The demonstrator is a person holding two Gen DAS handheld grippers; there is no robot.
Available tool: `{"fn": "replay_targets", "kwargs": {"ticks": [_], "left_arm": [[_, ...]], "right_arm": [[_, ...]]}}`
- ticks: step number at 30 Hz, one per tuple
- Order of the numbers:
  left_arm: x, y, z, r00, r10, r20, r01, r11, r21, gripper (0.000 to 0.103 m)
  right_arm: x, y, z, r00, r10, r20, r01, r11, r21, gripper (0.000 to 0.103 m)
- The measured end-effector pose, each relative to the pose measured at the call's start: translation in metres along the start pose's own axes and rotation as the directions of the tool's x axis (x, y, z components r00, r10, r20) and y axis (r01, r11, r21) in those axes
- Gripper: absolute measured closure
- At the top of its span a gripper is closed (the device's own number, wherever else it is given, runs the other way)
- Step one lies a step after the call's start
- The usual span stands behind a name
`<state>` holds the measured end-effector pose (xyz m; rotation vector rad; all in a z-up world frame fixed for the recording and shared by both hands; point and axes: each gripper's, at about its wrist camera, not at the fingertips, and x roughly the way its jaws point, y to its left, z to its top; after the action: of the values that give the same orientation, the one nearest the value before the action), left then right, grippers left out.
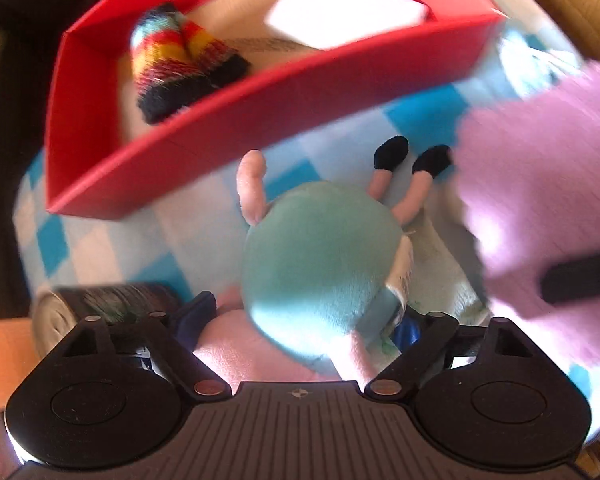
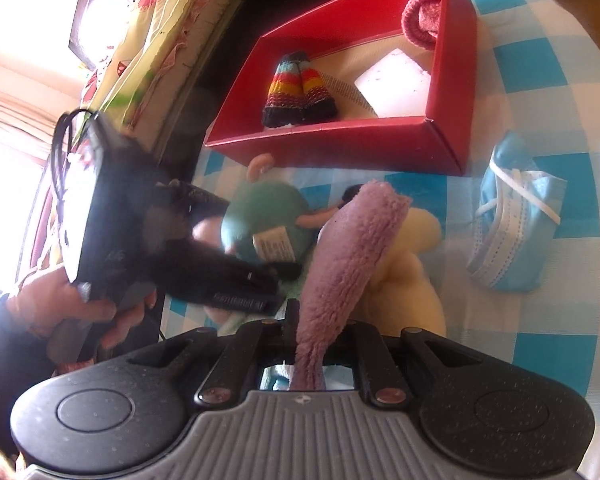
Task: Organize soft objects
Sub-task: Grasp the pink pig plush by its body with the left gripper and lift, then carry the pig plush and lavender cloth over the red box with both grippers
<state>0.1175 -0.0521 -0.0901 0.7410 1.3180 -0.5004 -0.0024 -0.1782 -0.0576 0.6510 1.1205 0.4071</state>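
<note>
Checkered cloth [image 2: 540, 60]: plush toy [image 1: 320, 256] in left jaws, legs toward red box [image 1: 260, 120].

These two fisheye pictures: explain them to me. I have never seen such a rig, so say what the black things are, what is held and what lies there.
No robot here: a person holds a two-finger gripper in each hand, with a camera on each looking along its fingers. In the left view, the left gripper closes around a plush toy in a teal outfit. In the right view, the right gripper pinches a purple fluffy cloth. On the blue checked cloth stands a red box holding striped knitwear, a white block and a pink knit piece. Beside it lies a blue face mask.
</note>
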Motion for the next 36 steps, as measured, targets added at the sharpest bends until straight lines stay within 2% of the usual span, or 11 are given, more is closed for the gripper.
{"fn": "replay_targets", "kwargs": {"ticks": [3,7,16,22,24,30,36], "left_arm": [[-0.007,-0.004,-0.011,0.996,-0.085,0.026,0.086,0.996,-0.037,0.021],[-0.012,0.005,-0.022,0.981,-0.185,0.062,0.193,0.97,-0.149,0.024],[-0.028,0.036,-0.063,0.948,-0.276,0.157,0.314,0.885,-0.342,0.029],[-0.042,0.054,-0.083,0.921,-0.299,0.249,0.384,0.803,-0.456,0.03],[-0.048,0.06,-0.092,0.912,-0.298,0.281,0.402,0.783,-0.475,0.03],[-0.079,0.072,-0.105,0.887,-0.278,0.369,0.439,0.753,-0.489,0.03],[-0.091,0.075,-0.109,0.868,-0.231,0.44,0.454,0.727,-0.515,0.03]], "right_arm": [[-0.003,0.0,0.0,1.0,0.0,0.008,0.0,1.0,0.003,0.103],[-0.008,0.003,0.0,1.0,0.01,0.026,-0.01,1.0,0.0,0.103],[-0.011,0.01,-0.002,0.999,0.007,0.051,-0.006,1.0,-0.021,0.103],[-0.013,0.013,-0.003,0.998,0.012,0.062,-0.011,1.0,-0.023,0.103],[-0.013,0.015,-0.002,0.998,0.017,0.068,-0.016,1.0,-0.024,0.103],[-0.021,0.027,-0.002,0.993,0.047,0.105,-0.043,0.998,-0.045,0.103],[-0.033,0.039,-0.004,0.986,0.051,0.159,-0.04,0.997,-0.072,0.103]]}}
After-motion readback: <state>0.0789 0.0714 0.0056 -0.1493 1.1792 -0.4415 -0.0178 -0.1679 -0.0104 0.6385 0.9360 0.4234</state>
